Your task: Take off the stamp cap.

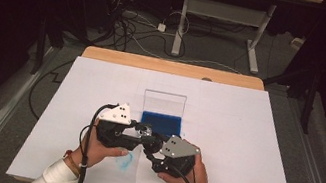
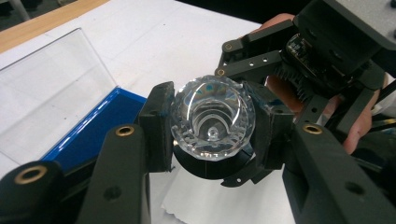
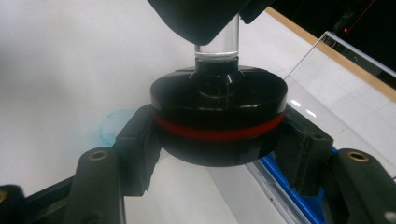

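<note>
High view puts both grippers together at lower centre of the frame, just below the blue case (image 1: 161,121) with its clear lid (image 1: 164,103) standing open on the white mat (image 1: 242,151).

Left gripper view shows the left gripper (image 2: 212,125) clenched on a faceted clear glass piece (image 2: 213,116), one pad pressing each side of it near the middle of the frame. Right gripper view shows the right gripper (image 3: 219,140) clamped on a black round base (image 3: 218,116) with a red band (image 3: 219,132) around its rim; a clear stem (image 3: 217,44) rises from the base toward the other tool at the top of the frame. So the object is held between the two tools, glass end in the left, base in the right, above the mat.

The likely risk is strain on the stem: if the two hands twist or pull out of line, the narrow glass neck could snap or pop out of the base. The faceted glass is smooth and rounded, so it could also slip between the left pads if the grip eases, dropping onto the mat or striking the case edge nearby.
</note>
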A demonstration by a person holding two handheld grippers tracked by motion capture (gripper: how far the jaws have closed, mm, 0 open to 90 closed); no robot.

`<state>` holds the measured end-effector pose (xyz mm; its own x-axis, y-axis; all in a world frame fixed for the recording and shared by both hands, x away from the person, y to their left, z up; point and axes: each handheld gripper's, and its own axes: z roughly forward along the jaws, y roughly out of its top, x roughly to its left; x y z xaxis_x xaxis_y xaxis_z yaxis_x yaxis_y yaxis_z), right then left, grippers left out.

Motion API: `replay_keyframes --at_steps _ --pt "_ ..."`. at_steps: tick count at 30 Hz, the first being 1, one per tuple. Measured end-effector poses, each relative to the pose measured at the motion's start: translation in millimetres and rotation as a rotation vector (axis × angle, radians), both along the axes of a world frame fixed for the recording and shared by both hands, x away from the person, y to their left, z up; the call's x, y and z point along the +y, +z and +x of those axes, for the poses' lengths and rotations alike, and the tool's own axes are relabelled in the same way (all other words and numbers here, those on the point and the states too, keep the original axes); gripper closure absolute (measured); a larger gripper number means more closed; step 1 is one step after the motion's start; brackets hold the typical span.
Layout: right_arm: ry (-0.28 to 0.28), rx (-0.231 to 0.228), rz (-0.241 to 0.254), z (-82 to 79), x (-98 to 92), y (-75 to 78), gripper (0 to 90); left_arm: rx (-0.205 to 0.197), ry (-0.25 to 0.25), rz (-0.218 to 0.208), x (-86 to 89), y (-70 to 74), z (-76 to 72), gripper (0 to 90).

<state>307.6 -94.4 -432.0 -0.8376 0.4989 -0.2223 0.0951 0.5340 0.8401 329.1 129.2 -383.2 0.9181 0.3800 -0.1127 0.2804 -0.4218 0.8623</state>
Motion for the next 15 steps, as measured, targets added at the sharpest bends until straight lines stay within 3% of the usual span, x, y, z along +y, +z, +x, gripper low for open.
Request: replay_keyframes --at_steps 7,15 --pt "-0.004 -0.003 -0.017 -2.0 1.2 0.1 38.5 0.005 -0.005 0.000 0.4 -2.2 0.3 54.8" --pt "0.035 0.074 -0.019 1.2 -1.4 0.9 38.9 -0.019 -0.024 0.018 -3.0 -3.2 -2.7 54.9"
